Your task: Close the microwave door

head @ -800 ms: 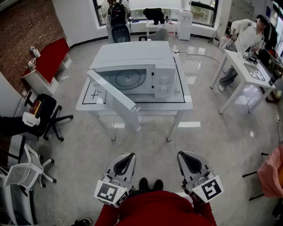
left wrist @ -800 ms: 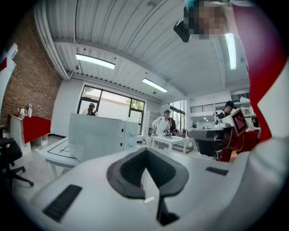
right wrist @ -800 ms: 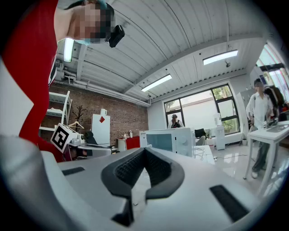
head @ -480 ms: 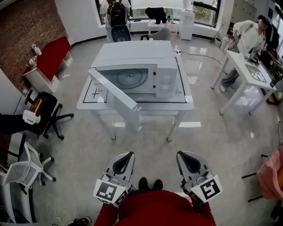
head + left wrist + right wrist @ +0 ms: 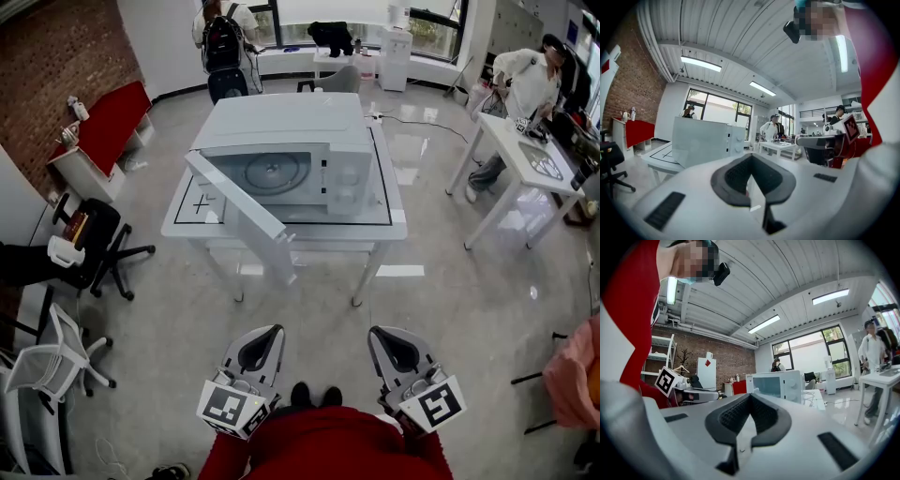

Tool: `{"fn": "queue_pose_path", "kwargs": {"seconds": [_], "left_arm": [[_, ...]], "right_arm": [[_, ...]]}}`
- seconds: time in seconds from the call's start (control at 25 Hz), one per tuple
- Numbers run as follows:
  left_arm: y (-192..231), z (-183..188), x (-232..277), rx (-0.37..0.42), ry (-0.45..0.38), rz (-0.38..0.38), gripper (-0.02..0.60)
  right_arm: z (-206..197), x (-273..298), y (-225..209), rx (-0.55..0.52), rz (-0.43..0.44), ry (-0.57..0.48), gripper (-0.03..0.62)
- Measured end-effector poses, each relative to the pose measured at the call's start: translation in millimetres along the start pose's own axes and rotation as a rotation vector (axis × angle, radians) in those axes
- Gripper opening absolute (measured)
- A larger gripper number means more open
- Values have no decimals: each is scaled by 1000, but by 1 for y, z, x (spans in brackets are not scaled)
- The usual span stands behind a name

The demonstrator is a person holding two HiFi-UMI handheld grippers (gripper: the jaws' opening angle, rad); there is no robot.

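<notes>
**Operator:** Claw status, both sides?

**Technician:** Left claw point(image 5: 266, 336): jaws together, nothing between them, confirmed in the left gripper view. Right claw point(image 5: 385, 336): jaws together, likewise empty, confirmed in the right gripper view. Both are held low and close to the person's body, tips aimed forward, side by side.

**Operator:** Location of the work item?

**Technician:** The microwave point(image 5: 281, 131) stands on the white surface point(image 5: 184, 214) ahead. Its door point(image 5: 239, 204) is hinged on the left and swung wide open, with the free edge projecting past the front of the surface toward the person. The cavity and turntable are exposed. Bare floor lies between the claws and the door; neither claw is near it.

**Operator:** Step in hand?

**Technician:** Judged as approach. No contact is made and the door is fully open, so closing has not begun.

**Operator:** Requirements for the next move?

**Technician:** 1. Advance to within reach of the door.
2. Place one claw, probably the left, against the outer face of the door near its free edge. No grip is needed; closed jaws can push.
3. Sweep the door along its hinge arc toward the control panel.
4. Press until it seats flush.
Caution: keep the other claw out of the door's path.
</notes>
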State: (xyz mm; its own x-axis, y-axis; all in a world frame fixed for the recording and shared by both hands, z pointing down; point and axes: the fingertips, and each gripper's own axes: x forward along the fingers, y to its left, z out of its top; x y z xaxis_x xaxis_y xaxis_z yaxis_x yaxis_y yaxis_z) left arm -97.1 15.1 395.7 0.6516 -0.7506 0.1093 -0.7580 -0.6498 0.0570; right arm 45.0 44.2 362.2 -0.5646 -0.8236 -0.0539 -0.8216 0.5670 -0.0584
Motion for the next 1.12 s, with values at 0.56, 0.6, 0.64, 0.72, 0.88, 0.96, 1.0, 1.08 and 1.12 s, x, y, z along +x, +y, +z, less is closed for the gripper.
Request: {"fn": "queue_pose_path", "kwargs": {"seconds": [0.56,0.6,0.64,0.72,0.88,0.96,1.0,1.08,1.12], "left_arm": [[5,12,-3,65,-5,102,9],[10,14,-6,60,-9,128,11],[15,14,-10,54,-10,154,11],[29,11,-17,43,4,208,11],[62,5,-29,34,46,309,26],[80,6,-32,34,51,353,56],[89,5,-32,35,52,369,65],[105,5,-30,35,53,387,71],[111,5,-27,35,53,391,73]], "right_arm": [[9,0,18,-41,173,-18,15],[10,3,23,-53,197,-24,15],[10,8,28,-64,223,-30,15],[7,19,40,-88,278,-35,15],[-25,47,67,-165,391,138,15],[-32,69,78,-170,414,172,17],[-34,81,81,-162,411,173,17],[-38,107,83,-137,385,163,18],[-40,119,82,-138,370,164,26]]}}
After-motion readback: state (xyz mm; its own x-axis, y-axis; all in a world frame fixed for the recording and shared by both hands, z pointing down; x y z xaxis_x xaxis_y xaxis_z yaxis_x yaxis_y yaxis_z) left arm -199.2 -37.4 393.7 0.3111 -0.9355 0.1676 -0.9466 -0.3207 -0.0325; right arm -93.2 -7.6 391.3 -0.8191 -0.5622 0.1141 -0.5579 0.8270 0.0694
